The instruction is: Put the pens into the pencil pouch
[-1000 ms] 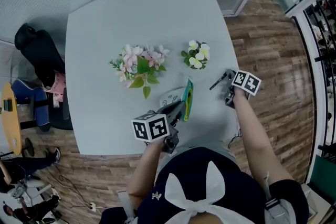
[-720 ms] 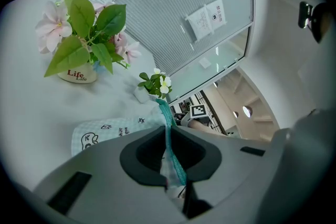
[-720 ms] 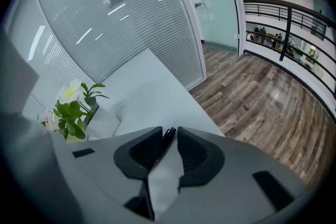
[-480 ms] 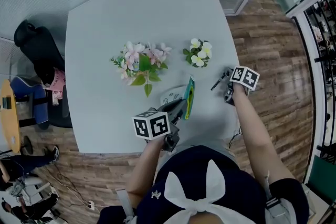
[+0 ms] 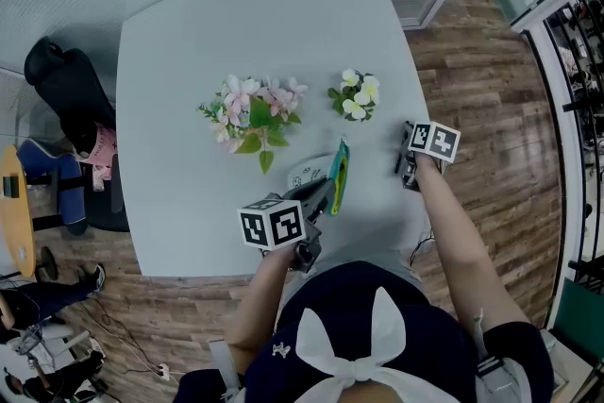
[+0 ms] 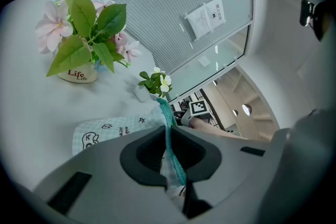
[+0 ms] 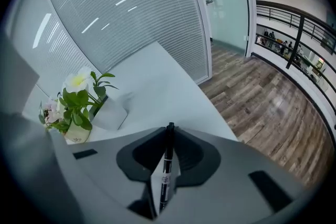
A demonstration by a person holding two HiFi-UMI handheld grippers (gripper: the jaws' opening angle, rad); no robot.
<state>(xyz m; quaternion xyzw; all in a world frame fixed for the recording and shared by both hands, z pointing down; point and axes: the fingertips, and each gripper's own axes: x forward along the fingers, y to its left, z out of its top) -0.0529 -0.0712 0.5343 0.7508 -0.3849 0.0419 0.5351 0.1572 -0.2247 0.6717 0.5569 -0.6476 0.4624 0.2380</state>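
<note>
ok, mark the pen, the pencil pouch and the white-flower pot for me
pen (image 7: pixel 167 155), right gripper view, on its black barrel.
pencil pouch (image 6: pixel 113 130), left gripper view, on its checked fabric side.
white-flower pot (image 5: pixel 356 97), head view, on the blossoms.

Pale table (image 5: pixel 189 61) fills my head view: pink flower pot (image 5: pixel 253 123) mid-frame, small white-flower pot (image 5: pixel 354 99) right of it, pencil pouch (image 5: pixel 316 175) below them, partly resting.

right claw (image 7: pixel 169 132) just closed, black pen (image 7: pixel 166 171) now clamped
</note>
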